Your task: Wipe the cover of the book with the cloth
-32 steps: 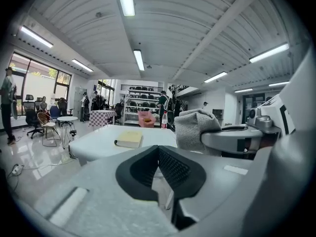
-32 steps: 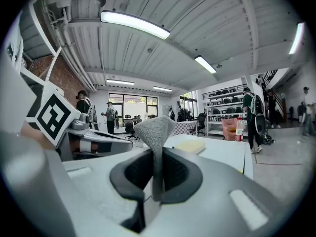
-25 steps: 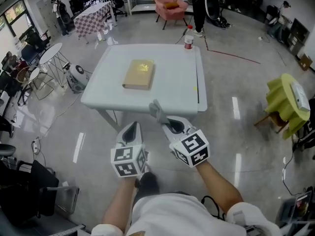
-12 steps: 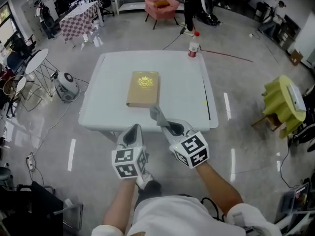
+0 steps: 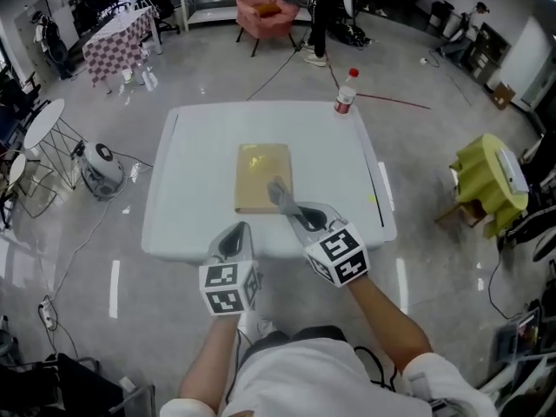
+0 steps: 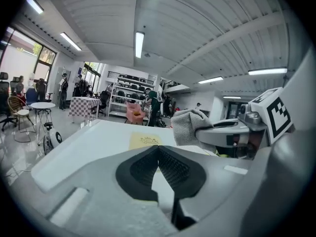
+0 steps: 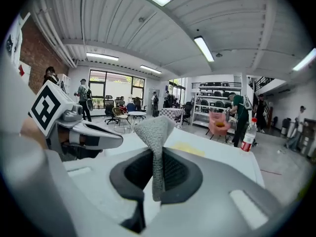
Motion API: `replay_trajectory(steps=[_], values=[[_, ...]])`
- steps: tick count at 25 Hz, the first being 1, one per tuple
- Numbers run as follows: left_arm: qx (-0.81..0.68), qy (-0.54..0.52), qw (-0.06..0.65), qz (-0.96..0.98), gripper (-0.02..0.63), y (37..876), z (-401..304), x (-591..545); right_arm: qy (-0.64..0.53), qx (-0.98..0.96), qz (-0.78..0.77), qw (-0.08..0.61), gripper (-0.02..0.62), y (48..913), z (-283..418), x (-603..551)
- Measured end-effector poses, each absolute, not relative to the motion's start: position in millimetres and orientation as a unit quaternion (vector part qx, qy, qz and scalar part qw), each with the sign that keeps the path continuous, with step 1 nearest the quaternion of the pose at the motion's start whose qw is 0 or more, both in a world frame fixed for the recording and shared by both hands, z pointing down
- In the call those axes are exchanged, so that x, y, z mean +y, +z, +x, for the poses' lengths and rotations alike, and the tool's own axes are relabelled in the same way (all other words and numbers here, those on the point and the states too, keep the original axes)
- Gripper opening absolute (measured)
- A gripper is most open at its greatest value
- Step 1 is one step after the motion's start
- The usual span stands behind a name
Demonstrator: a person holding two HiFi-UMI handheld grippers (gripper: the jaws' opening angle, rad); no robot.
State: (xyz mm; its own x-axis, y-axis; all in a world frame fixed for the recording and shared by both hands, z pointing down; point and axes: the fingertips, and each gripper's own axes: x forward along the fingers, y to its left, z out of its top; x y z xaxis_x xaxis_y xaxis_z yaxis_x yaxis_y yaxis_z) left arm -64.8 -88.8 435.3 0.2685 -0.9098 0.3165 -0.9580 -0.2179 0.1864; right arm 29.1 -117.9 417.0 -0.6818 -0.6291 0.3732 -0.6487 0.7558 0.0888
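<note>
A tan book (image 5: 262, 177) with a gold emblem lies flat in the middle of the white table (image 5: 191, 146); the book (image 6: 144, 141) also shows ahead in the left gripper view. My right gripper (image 5: 295, 211) is shut on a grey cloth (image 5: 281, 195) that sticks up from its jaws over the book's near right corner; the cloth (image 7: 155, 138) stands pinched between the pads. My left gripper (image 5: 234, 235) is shut with nothing in it, at the table's near edge, left of the right one.
A red-capped bottle (image 5: 345, 92) stands at the table's far right corner. A yellow-green draped object (image 5: 488, 181) sits right of the table, a small round table (image 5: 42, 120) and a fan (image 5: 97, 165) to the left. A pink armchair (image 5: 264, 9) and a person stand beyond.
The table and book have come closer in the head view. My right gripper with the cloth now reaches over the book's near corner; the left reaches the table edge.
</note>
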Motion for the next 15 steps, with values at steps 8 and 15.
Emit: replay_trajectory(steps=[8, 15], values=[[-0.581, 0.078, 0.168, 0.792, 0.008, 446.4, -87.4, -106.3, -0.020, -0.901, 0.369, 0.227, 0.015, 421.9, 11.2, -166.4], [-0.569, 0.097, 0.163, 0.800, 0.008, 456.9, -90.9, -126.2, -0.033, -0.894, 0.367, 0.257, 0.015, 438.2, 4.1, -206.6]])
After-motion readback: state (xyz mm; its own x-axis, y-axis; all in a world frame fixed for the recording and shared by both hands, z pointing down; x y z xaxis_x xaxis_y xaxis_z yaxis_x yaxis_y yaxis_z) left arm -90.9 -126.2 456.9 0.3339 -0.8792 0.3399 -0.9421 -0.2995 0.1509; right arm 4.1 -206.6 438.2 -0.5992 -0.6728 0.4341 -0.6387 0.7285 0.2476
